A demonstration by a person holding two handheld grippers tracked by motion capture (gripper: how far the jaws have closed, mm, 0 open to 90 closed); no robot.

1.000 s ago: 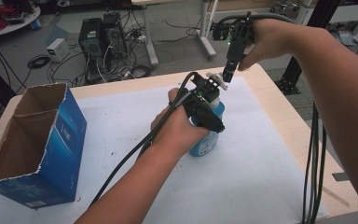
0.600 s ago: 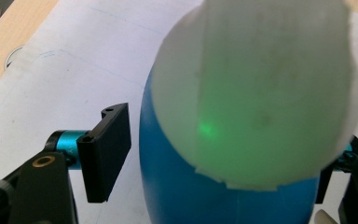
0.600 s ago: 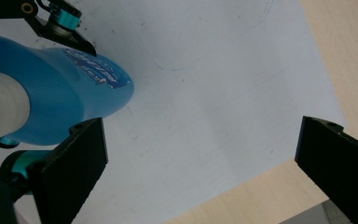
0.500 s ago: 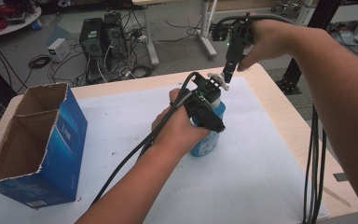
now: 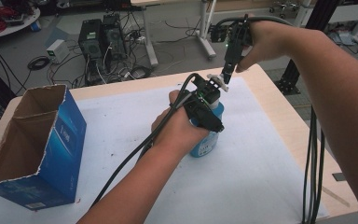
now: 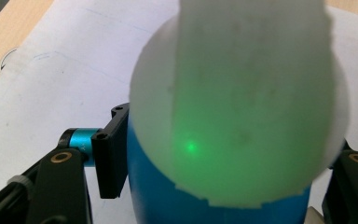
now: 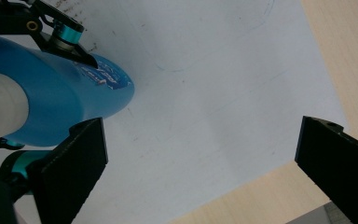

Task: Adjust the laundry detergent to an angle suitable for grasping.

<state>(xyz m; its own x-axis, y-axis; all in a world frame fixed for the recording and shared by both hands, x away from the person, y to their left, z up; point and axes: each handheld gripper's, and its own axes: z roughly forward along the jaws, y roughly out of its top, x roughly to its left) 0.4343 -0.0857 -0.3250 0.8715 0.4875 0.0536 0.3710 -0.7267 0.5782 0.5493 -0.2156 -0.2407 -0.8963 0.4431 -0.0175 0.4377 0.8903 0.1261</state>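
High view: blue bottle point(image 5: 208, 142) upright on white sheet point(image 5: 261, 163), mid-table, right of centre. Left gripper point(image 5: 204, 109) clamped round bottle body, left hand point(image 5: 179, 130) wrapped behind it. White cap point(image 5: 216, 80) on top. Right gripper point(image 5: 227, 74) held above by right hand point(image 5: 265, 39), pointing down, tips just at the cap; touching or not, cannot tell. Open blue cardboard box point(image 5: 32, 149) at left end of table, well apart from bottle. Cables hanging off right table edge point(image 5: 313, 172).

Left gripper view: looking down on white cap point(image 6: 242, 102), green light spot on it. Blue bottle body point(image 6: 158, 196) below cap, sitting between the jaws, left pad point(image 6: 112, 154) pressed flat on bottle side. Holding the bottle.

Right gripper view: jaws spread wide, nothing between the pads but white sheet point(image 7: 214, 93) and bare table edge point(image 7: 340, 51). Blue bottle point(image 7: 60, 102) at left of frame, beside left pad point(image 7: 81, 158), outside the gap. White cap point(image 7: 0, 112) at far left. Left gripper's jaw hardware point(image 7: 60, 35) against bottle side.
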